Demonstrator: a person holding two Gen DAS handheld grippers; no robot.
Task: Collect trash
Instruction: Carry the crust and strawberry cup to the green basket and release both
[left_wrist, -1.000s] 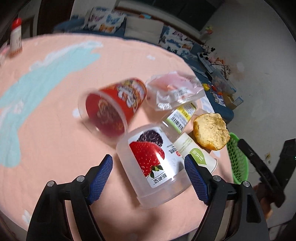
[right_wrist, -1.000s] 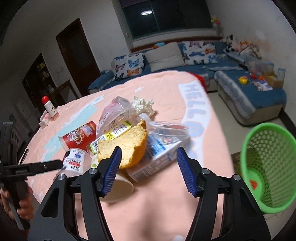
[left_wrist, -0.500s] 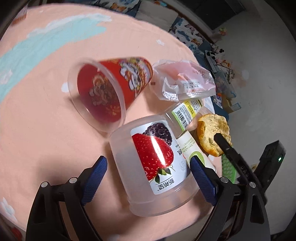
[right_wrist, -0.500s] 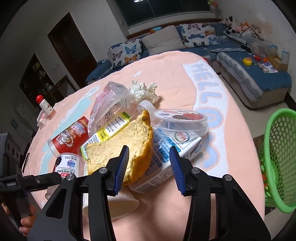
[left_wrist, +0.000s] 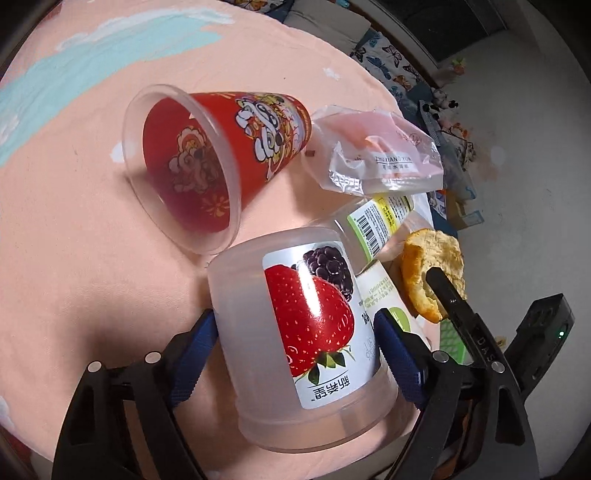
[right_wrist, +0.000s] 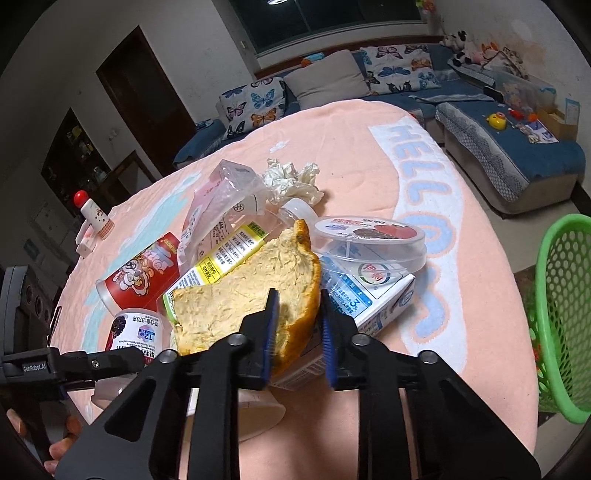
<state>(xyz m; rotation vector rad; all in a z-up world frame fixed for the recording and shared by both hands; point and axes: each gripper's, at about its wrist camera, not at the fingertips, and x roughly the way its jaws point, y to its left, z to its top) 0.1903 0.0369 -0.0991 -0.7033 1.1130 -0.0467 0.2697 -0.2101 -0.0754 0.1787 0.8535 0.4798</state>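
My left gripper (left_wrist: 297, 343) is closing on a translucent yogurt tub (left_wrist: 288, 314) with a strawberry label, which lies on its side; both blue pads sit against its walls. My right gripper (right_wrist: 299, 332) is closing on a torn piece of bread (right_wrist: 240, 302), its pads pinching the crusty edge above the trash pile. That bread (left_wrist: 432, 266) also shows in the left wrist view. Around it lie a red cup (left_wrist: 221, 158), a clear plastic bag (left_wrist: 376, 155), a labelled bottle (right_wrist: 225, 254), a milk carton (right_wrist: 369, 295) and a round clear lid (right_wrist: 373, 236).
A green mesh basket (right_wrist: 561, 314) stands on the floor off the table's right edge. The round table carries a pink cloth (right_wrist: 332, 140). A crumpled tissue (right_wrist: 291, 177) lies behind the pile, a red-capped bottle (right_wrist: 92, 214) at the far left. A blue sofa (right_wrist: 480, 110) lines the back.
The left gripper came down and forward until the strawberry tub sat between its pads. The right gripper's jaws narrowed from wide apart onto the bread's edge.
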